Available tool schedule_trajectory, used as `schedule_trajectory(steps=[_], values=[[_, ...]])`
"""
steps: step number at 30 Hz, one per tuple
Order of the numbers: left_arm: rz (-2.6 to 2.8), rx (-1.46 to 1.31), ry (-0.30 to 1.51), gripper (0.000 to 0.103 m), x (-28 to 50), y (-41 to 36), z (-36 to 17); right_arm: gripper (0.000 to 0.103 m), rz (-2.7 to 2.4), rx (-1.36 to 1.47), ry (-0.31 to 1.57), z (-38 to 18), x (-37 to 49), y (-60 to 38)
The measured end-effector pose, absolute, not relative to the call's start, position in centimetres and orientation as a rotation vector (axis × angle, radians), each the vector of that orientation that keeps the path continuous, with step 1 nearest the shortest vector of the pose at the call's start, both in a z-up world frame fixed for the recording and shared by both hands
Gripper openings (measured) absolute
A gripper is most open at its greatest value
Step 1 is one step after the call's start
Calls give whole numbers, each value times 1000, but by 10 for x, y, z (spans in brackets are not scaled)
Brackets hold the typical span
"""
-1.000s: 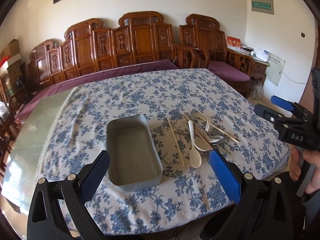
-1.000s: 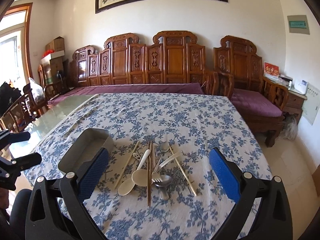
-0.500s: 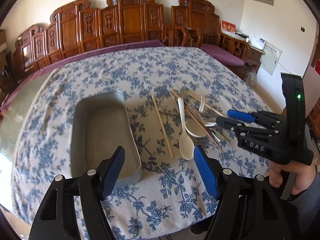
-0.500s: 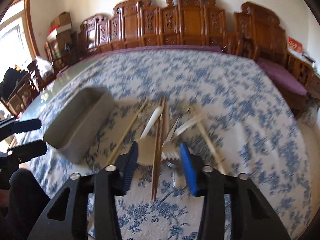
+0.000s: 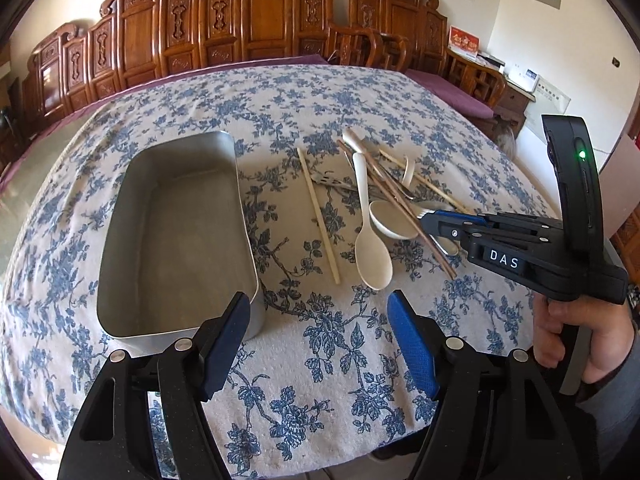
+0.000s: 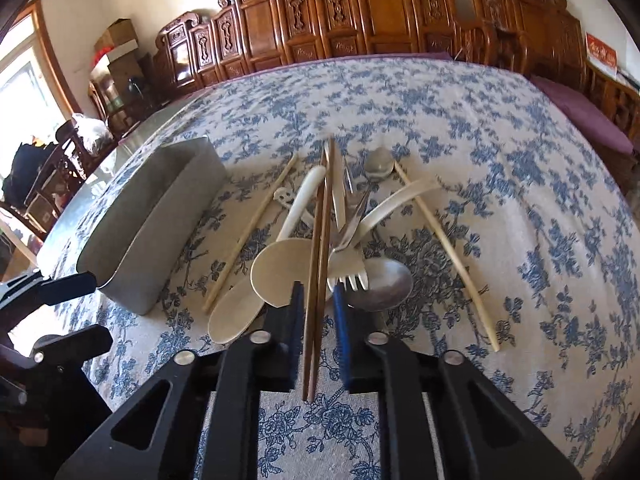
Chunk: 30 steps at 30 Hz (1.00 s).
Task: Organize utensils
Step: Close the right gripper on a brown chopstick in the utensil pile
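A pile of utensils lies on the flowered tablecloth: a brown chopstick pair (image 6: 322,216), white spoons (image 6: 280,276), a fork (image 6: 348,274), a metal spoon (image 6: 384,284) and pale chopsticks (image 6: 448,248). My right gripper (image 6: 318,300) is low over the near end of the brown pair, its jaws closing with both sticks between them and a thin gap still showing by the right pad. In the left wrist view it (image 5: 430,220) reaches in from the right. My left gripper (image 5: 318,344) is open over bare cloth, beside the near right corner of the empty metal tin (image 5: 244,216).
The tin (image 6: 160,216) stands left of the pile. One pale chopstick (image 5: 318,208) lies alone between tin and pile. A hand (image 5: 576,340) grips the right tool's handle. Carved wooden benches (image 5: 256,28) line the far wall; the table's near edge is just below both grippers.
Both grippers have come down toward the table. The right jaws narrowed from wide open to straddle the brown chopsticks. The left jaws narrowed a little and moved nearer the tin.
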State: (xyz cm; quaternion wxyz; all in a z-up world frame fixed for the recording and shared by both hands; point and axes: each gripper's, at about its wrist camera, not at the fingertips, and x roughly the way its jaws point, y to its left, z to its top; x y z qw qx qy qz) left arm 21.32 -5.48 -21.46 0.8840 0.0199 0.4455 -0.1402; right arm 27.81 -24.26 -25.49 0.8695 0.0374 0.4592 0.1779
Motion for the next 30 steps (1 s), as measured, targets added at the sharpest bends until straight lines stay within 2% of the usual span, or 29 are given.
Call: schedule_trajectory(steps=[7,10,23,25,30], values=[[-286,63,919,68,219,-54,-211,12,375,85,983,-260,281,-240],[-278,71,914,68,221,-53,-209,6,390,109,968,-254,279,-243],[-270,107,942,68,239,-69,-218,6,400,213,860,-225,267,-277],[-272,109,944,68,245,-73,-219,1,404,241,831,-218,265,-286],[-274,115,964,60,265,-82,-222,1,399,269,787,-208,263,-301]])
